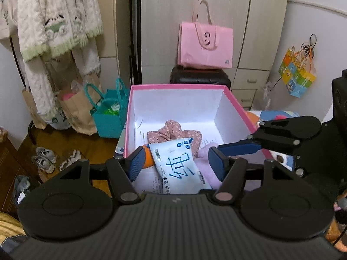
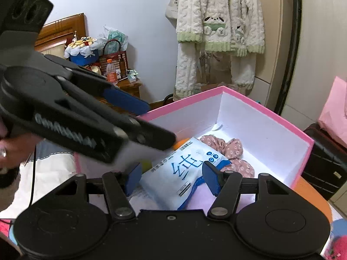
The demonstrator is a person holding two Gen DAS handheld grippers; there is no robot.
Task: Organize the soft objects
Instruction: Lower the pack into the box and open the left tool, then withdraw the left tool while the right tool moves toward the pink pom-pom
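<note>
A pink box (image 1: 236, 104) with white inside walls (image 2: 256, 127) holds a blue-and-white wet wipes pack (image 1: 179, 169) (image 2: 184, 173), a floral pink cloth (image 1: 173, 133) (image 2: 234, 149), a pale pink soft item (image 1: 206, 158) and something orange (image 1: 148, 158). My left gripper (image 1: 176, 165) is open above the pack, at the box's near edge. My right gripper (image 2: 171, 176) is open over the same pack. The right gripper also shows in the left wrist view (image 1: 256, 145), and the left one in the right wrist view (image 2: 86, 117).
A pink tote bag (image 1: 205, 45) sits on a black suitcase (image 1: 199, 75) by the wardrobe. Paper bags and a teal bag (image 1: 108, 112) stand on the floor at the left, with shoes (image 1: 45, 158). White fleece clothes (image 2: 221, 32) hang behind. A nightstand (image 2: 121, 84) holds a bottle.
</note>
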